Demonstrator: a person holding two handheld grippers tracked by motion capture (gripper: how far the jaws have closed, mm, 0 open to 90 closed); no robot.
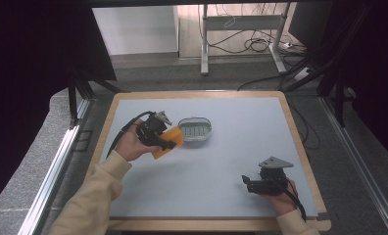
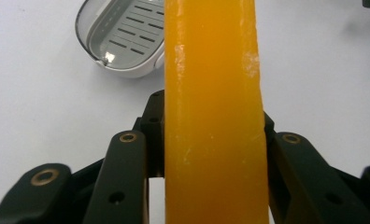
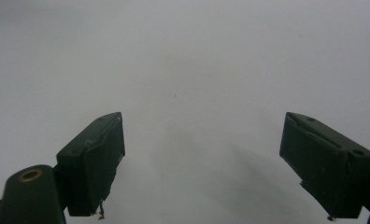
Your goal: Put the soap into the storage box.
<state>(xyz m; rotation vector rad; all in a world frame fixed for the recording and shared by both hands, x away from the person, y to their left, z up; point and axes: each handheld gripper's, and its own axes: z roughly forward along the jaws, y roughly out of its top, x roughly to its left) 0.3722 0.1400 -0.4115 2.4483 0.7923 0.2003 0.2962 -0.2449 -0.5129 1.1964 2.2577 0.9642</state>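
High view, left to right: the person's left hand (image 1: 129, 143), cream sleeve behind it, carries the black two-jaw left gripper (image 1: 166, 139), w/ its jaws clamped on a flat, translucent orange soap-like bar (image 1: 168, 141). The bar is held tilted above the pale blue-grey table mat (image 1: 231, 161), just left of a small oval grey-and-white plastic soap dish w/ slotted drain insert (image 1: 195, 130); whether bar and dish touch cannot be told. Left gripper view: the orange bar (image 2: 213, 116) stands edge-on btwn the two black jaws, both pressing its sides; the dish (image 2: 122, 39) lies beyond, upper left, empty, its slots visible.

Near-right of the mat, well apart from the dish: the person's right hand (image 1: 280, 196) holds the black right gripper (image 1: 246, 182), grey three-cornered plate on top, low over the mat & pointing left. Right gripper view: jaws stand wide apart, nothing btwn them, plain mat (image 3: 188, 70) ahead.

Beyond the wooden table edge (image 1: 197, 94): grey floor, a metal desk frame (image 1: 204, 44) & loose cables (image 1: 251, 44).
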